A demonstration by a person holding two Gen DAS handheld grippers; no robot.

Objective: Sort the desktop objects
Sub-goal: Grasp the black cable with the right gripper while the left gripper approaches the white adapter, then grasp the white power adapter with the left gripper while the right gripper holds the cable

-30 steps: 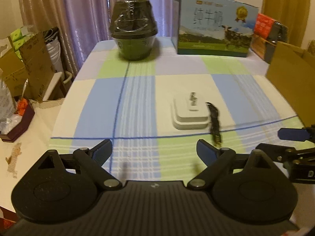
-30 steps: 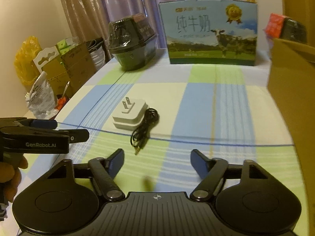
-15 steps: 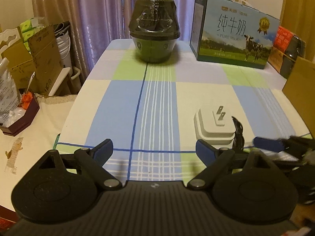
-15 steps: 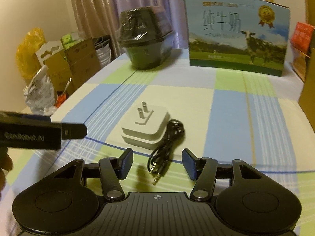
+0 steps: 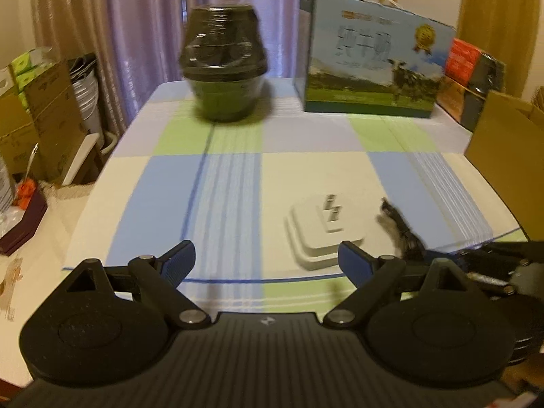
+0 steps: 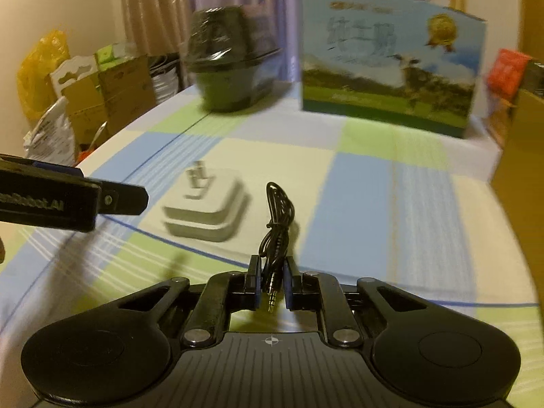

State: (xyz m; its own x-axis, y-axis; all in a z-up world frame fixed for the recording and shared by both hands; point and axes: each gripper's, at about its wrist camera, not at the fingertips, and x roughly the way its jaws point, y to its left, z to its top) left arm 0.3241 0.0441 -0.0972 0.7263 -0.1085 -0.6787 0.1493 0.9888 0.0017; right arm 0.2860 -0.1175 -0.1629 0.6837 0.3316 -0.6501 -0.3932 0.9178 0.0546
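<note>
The right gripper [image 6: 272, 280] is closed narrowly on the plug end of the black audio cable [image 6: 277, 217], whose loop lies ahead on the tablecloth [image 6: 357, 210], so it may slip out or drag the white charger [image 6: 207, 209], ahead-left, while the left gripper [image 5: 265, 260] stands wide open, holding nothing.

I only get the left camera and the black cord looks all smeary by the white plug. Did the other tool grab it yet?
Observer: Yes. The right tool is shut on the black cord, near its metal jack end.
Operator: Is the cord stuck to the white plug?
Observer: No, the white plug sits apart, left of the cord.
Operator: And my tool?
Observer: The left tool is open, holding nothing, beside the plug.
</note>
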